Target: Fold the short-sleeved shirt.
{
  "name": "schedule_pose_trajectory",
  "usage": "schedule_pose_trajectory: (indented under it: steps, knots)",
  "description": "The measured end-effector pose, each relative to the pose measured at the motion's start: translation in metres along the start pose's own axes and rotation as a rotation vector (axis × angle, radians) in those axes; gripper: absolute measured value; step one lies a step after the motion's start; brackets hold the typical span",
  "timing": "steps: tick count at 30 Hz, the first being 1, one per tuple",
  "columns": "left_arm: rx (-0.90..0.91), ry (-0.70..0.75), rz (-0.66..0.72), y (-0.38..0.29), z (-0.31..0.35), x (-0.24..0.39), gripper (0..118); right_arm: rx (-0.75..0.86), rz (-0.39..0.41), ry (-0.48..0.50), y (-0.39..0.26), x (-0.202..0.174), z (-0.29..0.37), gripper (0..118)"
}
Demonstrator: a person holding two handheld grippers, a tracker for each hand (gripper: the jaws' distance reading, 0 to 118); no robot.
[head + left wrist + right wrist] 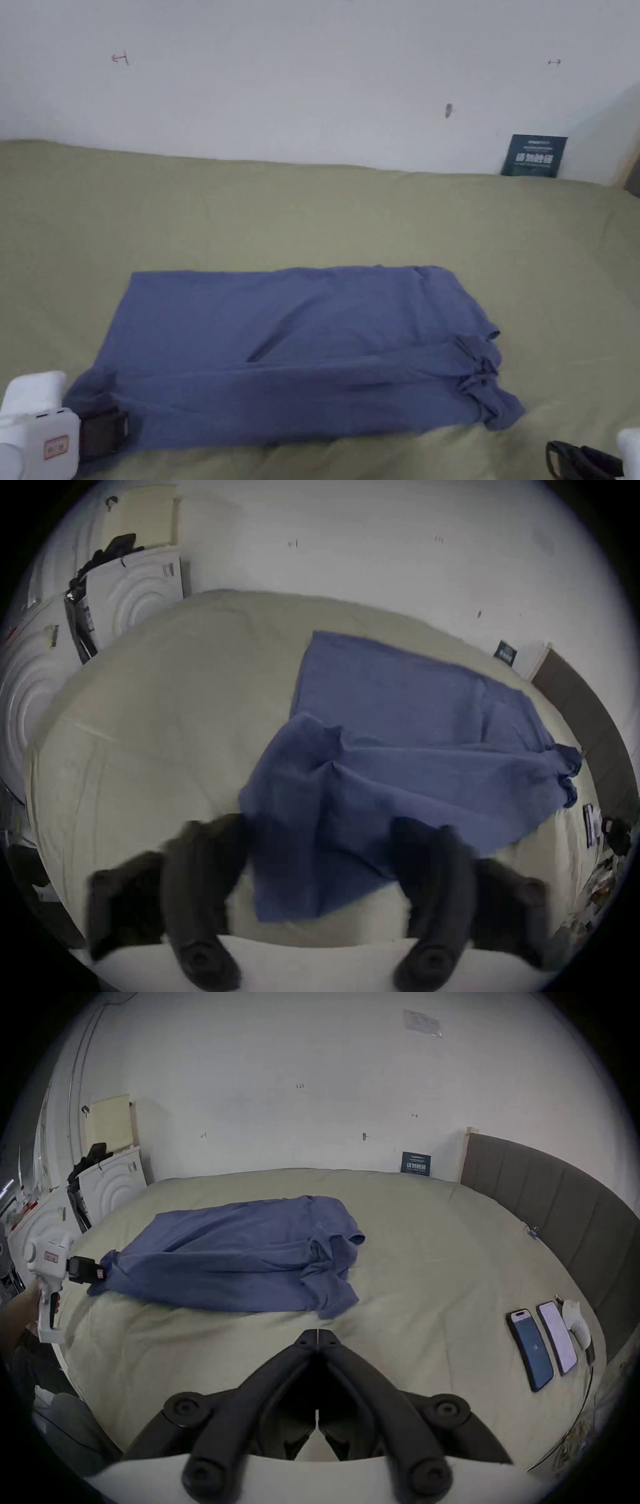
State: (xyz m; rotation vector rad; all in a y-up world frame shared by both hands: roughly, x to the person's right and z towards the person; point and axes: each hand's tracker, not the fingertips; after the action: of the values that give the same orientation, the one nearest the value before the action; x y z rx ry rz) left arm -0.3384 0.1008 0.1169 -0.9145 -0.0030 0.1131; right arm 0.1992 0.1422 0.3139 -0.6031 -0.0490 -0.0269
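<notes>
On the olive bed (312, 206), the blue shirt (300, 350) lies half-folded at lower centre, its lower-left corner between the left gripper's (318, 854) parted jaws (right gripper (317, 1333) closed, empty), so it may slip free.
</notes>
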Motion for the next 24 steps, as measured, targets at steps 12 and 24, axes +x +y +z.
schedule_pose_trajectory:
  steps: [12,24]
  knots:
    - [0.013,-0.053,-0.024,-0.001,0.005,0.003,3,-0.266,0.041,0.084,0.042,0.019,-0.126,102]
    - [0.000,-0.063,-0.061,0.005,0.004,0.007,3,-0.281,-0.073,0.139,0.053,0.015,-0.171,8]
